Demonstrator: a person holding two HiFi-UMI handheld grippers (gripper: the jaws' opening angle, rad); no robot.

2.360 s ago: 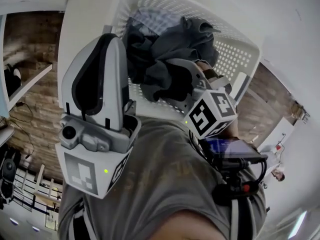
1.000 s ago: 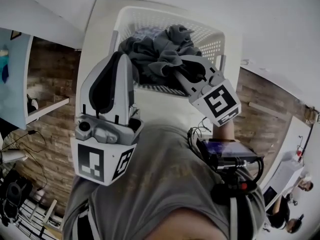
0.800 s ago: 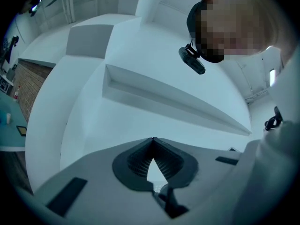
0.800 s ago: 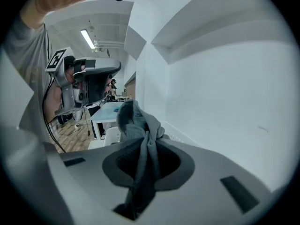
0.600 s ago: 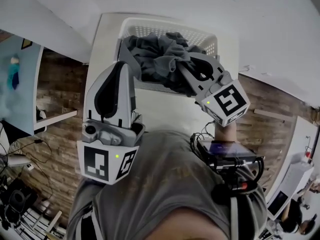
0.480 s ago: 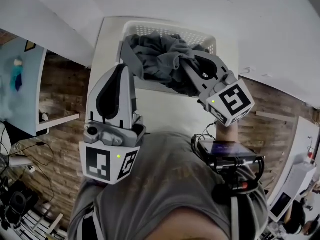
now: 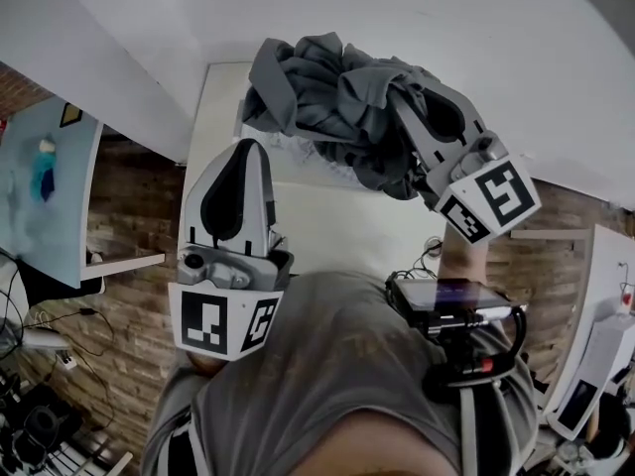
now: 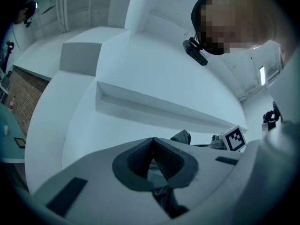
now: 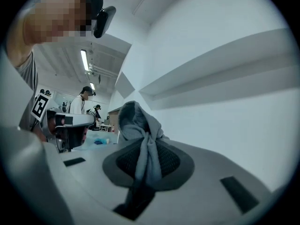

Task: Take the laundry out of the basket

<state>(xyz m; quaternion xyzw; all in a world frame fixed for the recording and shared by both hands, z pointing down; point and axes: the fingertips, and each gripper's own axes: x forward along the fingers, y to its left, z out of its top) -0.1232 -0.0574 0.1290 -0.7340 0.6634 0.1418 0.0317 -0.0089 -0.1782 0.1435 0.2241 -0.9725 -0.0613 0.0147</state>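
A bundle of grey laundry (image 7: 332, 97) hangs in the air above the white perforated basket (image 7: 298, 159), which it mostly hides. My right gripper (image 7: 415, 117) is shut on a thick fold of this grey cloth (image 9: 140, 144), which bunches up between its pads. My left gripper (image 7: 252, 147) sits lower left, just under the bundle's left end. Its pads meet, and a thin strip of grey cloth (image 8: 157, 184) shows pinched in the slot behind them. Past the left jaws I see a bit of the cloth (image 8: 182, 137) and the right gripper's marker cube (image 8: 233, 139).
The basket stands on a narrow white table (image 7: 327, 226) against a white wall (image 7: 149, 28). Brick-patterned floor (image 7: 134, 206) lies on both sides. A pale panel (image 7: 45, 196) is at the left. People stand in the room's background (image 9: 83, 102).
The right gripper has risen steeply, lifting the grey bundle up out of the basket. The left gripper has risen a little with the bundle's left end.
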